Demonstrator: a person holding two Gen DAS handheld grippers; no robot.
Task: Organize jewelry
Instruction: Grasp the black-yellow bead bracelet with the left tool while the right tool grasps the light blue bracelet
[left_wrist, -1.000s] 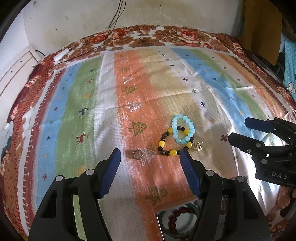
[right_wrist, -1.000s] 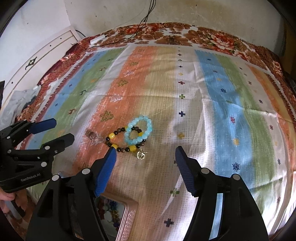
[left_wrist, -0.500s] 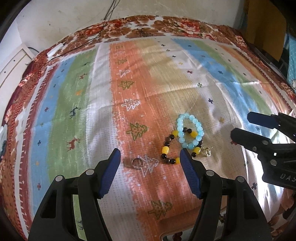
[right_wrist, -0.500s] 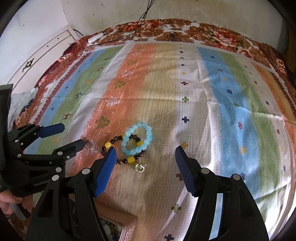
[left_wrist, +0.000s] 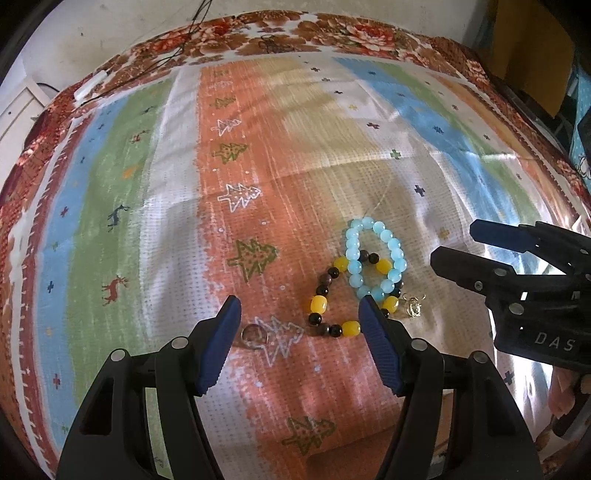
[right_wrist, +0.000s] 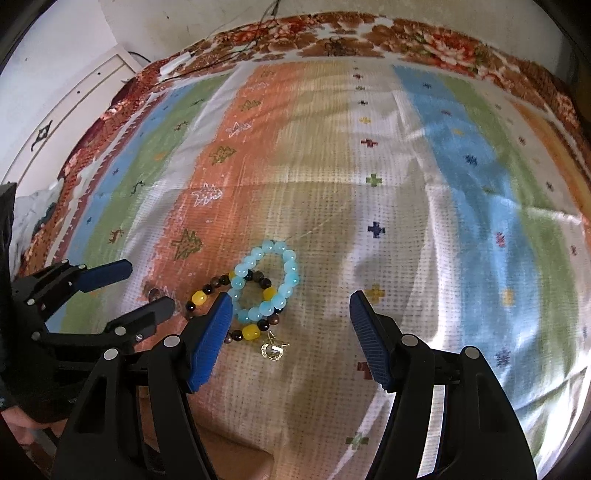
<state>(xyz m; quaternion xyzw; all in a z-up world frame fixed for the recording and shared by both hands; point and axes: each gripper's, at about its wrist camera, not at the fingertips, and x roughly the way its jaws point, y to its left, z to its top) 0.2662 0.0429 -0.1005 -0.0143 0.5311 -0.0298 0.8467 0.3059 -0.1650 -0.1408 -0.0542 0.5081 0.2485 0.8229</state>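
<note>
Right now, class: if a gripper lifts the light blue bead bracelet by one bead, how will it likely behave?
The light blue bead bracelet would probably sag, being separate beads on a string. Its glossy round beads look slippery for the pads. It lies across the yellow and dark bead bracelet, so lifting may drag that along.

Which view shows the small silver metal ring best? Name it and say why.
Left wrist view: the small silver metal ring lies whole on the striped cloth. In the right wrist view the left gripper partly hides it.
</note>
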